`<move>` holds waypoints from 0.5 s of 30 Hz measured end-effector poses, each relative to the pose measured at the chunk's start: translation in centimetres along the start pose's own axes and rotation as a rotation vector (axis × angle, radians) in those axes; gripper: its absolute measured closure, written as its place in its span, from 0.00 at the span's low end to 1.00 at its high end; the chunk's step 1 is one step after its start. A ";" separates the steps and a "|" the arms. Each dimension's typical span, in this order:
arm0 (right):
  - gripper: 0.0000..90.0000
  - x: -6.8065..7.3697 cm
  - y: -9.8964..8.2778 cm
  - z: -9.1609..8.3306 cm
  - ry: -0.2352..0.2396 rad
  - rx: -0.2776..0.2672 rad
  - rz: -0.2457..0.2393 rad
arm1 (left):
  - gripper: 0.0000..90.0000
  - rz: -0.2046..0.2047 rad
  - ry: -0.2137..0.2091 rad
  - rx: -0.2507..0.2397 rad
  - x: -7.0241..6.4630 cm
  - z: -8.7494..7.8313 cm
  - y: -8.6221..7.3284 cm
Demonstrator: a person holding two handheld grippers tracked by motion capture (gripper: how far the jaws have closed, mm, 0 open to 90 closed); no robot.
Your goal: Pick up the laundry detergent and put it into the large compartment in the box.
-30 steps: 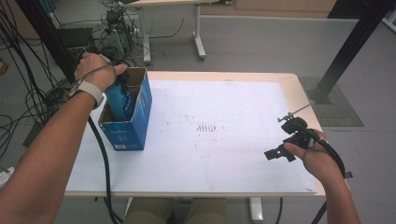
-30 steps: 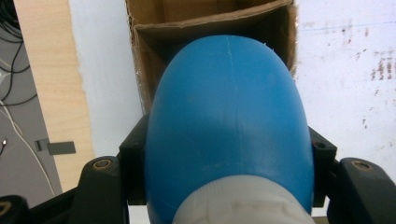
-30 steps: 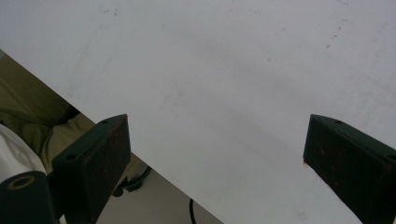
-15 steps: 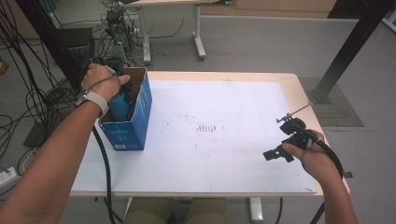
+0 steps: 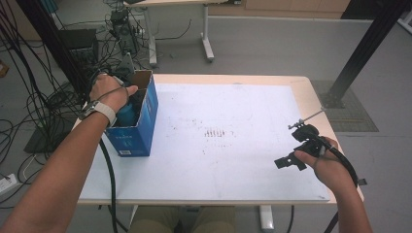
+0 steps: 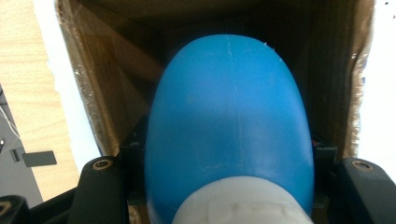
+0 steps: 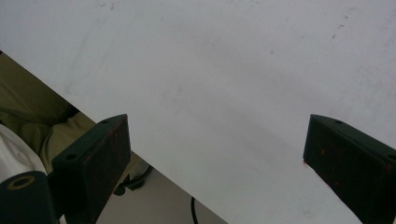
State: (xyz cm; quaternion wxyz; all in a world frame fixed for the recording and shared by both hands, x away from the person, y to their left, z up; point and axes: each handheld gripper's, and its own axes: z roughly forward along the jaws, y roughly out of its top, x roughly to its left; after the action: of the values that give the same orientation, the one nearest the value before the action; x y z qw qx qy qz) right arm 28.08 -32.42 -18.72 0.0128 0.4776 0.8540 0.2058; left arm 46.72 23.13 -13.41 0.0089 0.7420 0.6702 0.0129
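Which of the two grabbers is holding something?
The left gripper, down inside the blue cardboard box, is clamped on a blue bottle. The right gripper has its jaws wide apart, nothing between them, over the white table.

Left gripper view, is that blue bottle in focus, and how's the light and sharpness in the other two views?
Left gripper view: the blue bottle is soft and slightly blurred from closeness, evenly lit without glare, the cardboard box interior dark behind it. Right gripper view: the white table is flatly lit, with a faint shadow between the open jaws. High view: sharp, with even overhead light.
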 end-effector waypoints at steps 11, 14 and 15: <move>0.08 0.0 0.0 0.1 0.000 0.002 0.000 | 0.42 0.007 0.003 0.012 0.0 1.1 0.2; 0.08 0.0 0.1 0.1 0.000 0.003 0.002 | 0.42 0.010 0.001 0.010 0.0 1.2 0.2; 0.08 0.0 0.1 0.1 0.000 0.003 0.002 | 0.42 0.010 0.002 0.013 0.0 1.2 0.2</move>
State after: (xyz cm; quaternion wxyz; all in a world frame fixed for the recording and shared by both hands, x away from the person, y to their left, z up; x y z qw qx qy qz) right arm 28.16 -32.31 -18.76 0.0118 0.4786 0.8538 0.2046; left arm 47.00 23.15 -14.62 0.0034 0.7454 0.6665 0.0092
